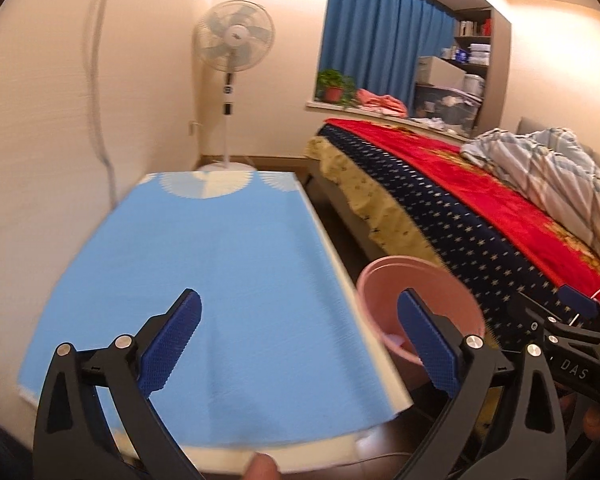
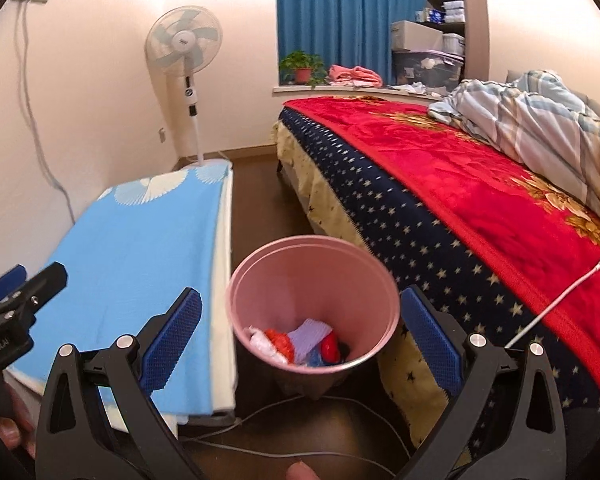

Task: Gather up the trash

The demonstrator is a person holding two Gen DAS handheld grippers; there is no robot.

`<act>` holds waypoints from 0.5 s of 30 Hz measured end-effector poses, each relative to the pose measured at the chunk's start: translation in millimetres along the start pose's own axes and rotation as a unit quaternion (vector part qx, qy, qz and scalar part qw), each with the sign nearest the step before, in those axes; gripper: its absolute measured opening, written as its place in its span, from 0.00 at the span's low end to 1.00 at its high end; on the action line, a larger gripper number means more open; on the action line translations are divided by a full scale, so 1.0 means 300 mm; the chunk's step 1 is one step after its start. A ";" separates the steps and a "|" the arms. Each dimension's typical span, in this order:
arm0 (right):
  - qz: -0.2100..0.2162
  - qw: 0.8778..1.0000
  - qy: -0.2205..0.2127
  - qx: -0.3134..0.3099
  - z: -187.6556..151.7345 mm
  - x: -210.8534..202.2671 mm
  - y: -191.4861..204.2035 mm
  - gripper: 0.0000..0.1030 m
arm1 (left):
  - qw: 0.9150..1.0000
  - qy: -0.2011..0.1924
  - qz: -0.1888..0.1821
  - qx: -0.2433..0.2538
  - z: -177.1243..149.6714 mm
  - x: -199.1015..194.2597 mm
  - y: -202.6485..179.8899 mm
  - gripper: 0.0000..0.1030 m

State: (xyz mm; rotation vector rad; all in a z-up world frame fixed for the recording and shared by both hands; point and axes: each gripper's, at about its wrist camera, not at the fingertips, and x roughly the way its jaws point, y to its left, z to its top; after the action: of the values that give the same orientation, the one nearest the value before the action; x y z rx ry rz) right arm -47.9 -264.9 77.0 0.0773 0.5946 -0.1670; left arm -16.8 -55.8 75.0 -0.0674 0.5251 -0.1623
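Note:
A pink trash bin stands on the floor between the blue-covered table and the bed. It holds several pieces of trash: red, white, lilac and blue scraps. In the left wrist view the bin shows at the right of the table. My right gripper is open and empty, its fingers either side of the bin and above it. My left gripper is open and empty above the table's blue cloth. The left gripper also shows in the right wrist view, the right gripper in the left wrist view.
The bed with a red blanket and striped quilt fills the right. A white cable lies on the bed. A standing fan is at the far wall. Cables run over the floor near the bin.

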 end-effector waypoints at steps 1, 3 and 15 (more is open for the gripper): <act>0.002 1.000 0.002 -0.002 -0.008 -0.003 0.011 0.95 | 1.000 0.001 0.008 -0.001 -0.008 -0.013 0.015 0.92; 0.006 1.000 0.005 -0.005 -0.029 -0.014 0.039 0.95 | 1.000 0.005 0.018 -0.001 -0.034 -0.038 0.046 0.92; 0.017 0.999 0.008 -0.031 -0.079 0.011 0.175 0.95 | 0.997 0.015 0.068 -0.020 -0.123 -0.066 0.162 0.92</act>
State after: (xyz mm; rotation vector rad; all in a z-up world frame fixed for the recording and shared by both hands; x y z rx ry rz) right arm -49.0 -210.7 56.8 0.0295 0.6133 -0.1150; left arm -45.7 -5.3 47.8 -0.0682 0.5620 -0.0197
